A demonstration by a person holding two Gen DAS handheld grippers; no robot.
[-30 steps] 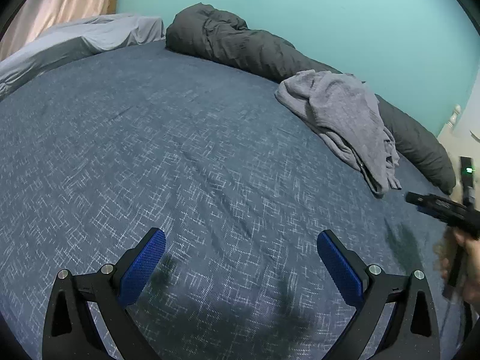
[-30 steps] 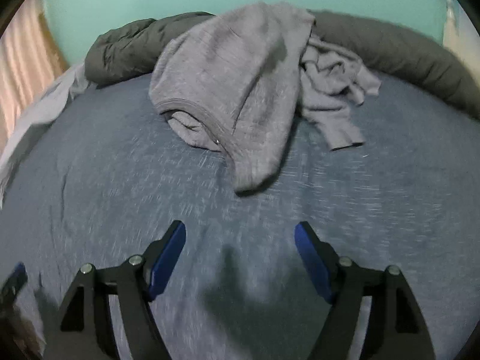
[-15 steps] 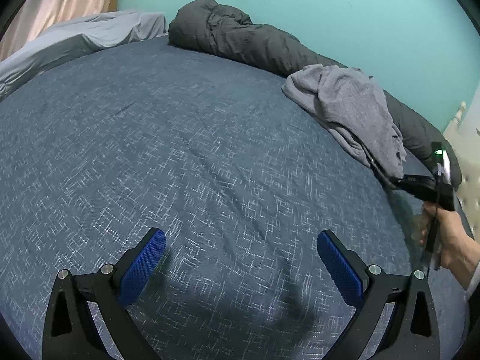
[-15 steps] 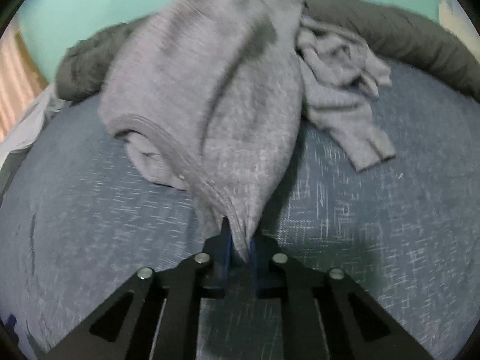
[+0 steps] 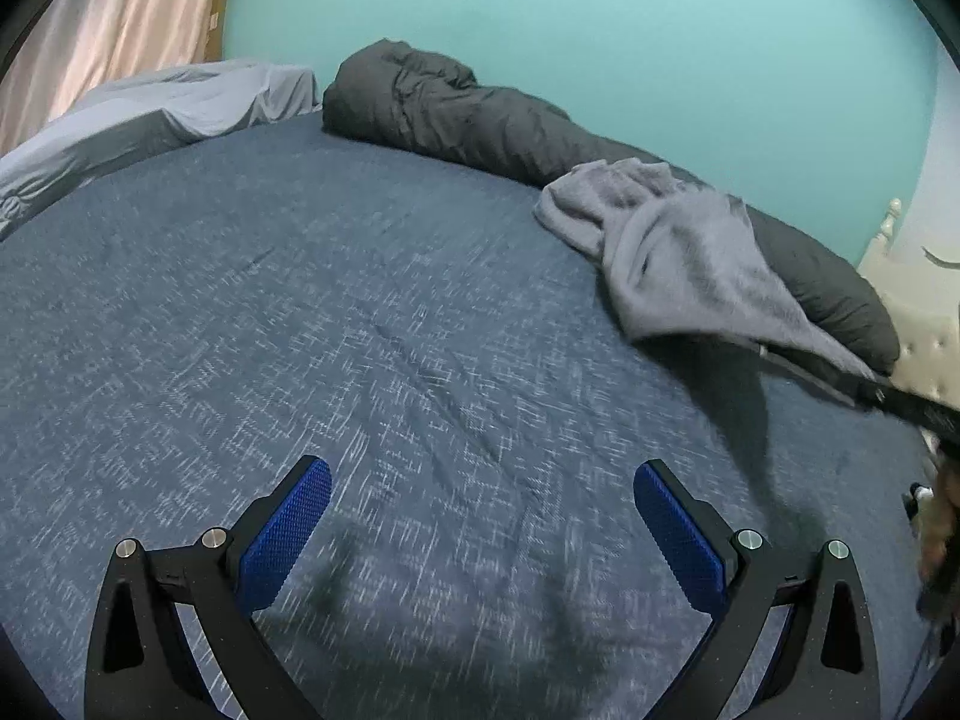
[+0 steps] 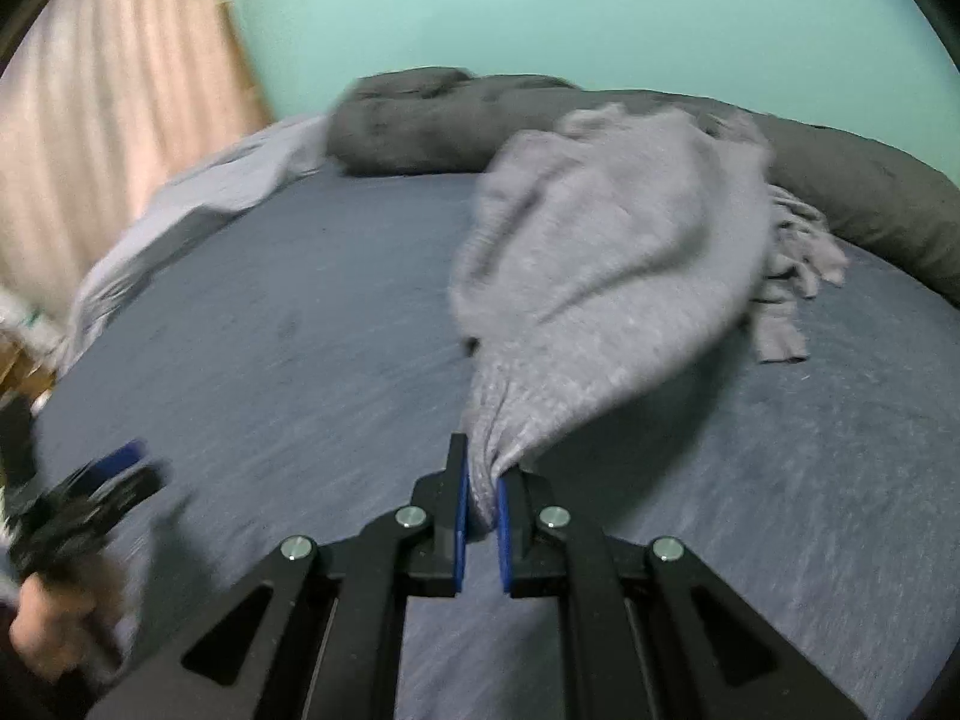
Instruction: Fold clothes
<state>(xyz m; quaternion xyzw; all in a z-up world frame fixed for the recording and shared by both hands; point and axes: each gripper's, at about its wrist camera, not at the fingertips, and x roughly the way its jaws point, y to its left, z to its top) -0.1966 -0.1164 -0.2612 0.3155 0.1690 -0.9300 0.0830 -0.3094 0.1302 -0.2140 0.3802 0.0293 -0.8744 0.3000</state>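
A crumpled grey knit sweater [image 6: 606, 252] lies on the blue bed sheet [image 6: 270, 372] and is stretched toward me. My right gripper [image 6: 480, 483] is shut on a bunched edge of it, lifting that edge off the sheet. In the left wrist view the same sweater [image 5: 678, 252] sits at the right, pulled toward the right gripper [image 5: 852, 387] that shows as a dark bar. My left gripper [image 5: 480, 510] hangs open over bare sheet [image 5: 360, 300], well left of the sweater, with nothing between its blue pads [image 5: 288, 534].
A dark grey rolled duvet [image 5: 480, 120] runs along the turquoise wall behind the sweater. A light grey pillow [image 5: 150, 114] and a pink curtain [image 5: 108, 24] are at the far left. A white tufted headboard [image 5: 924, 324] stands at the right. A hand [image 6: 48, 618] holds the left gripper.
My right gripper closed on the sweater's edge and has pulled it up and toward me, stretching it out. The left gripper stayed open over the sheet, shifting slightly.
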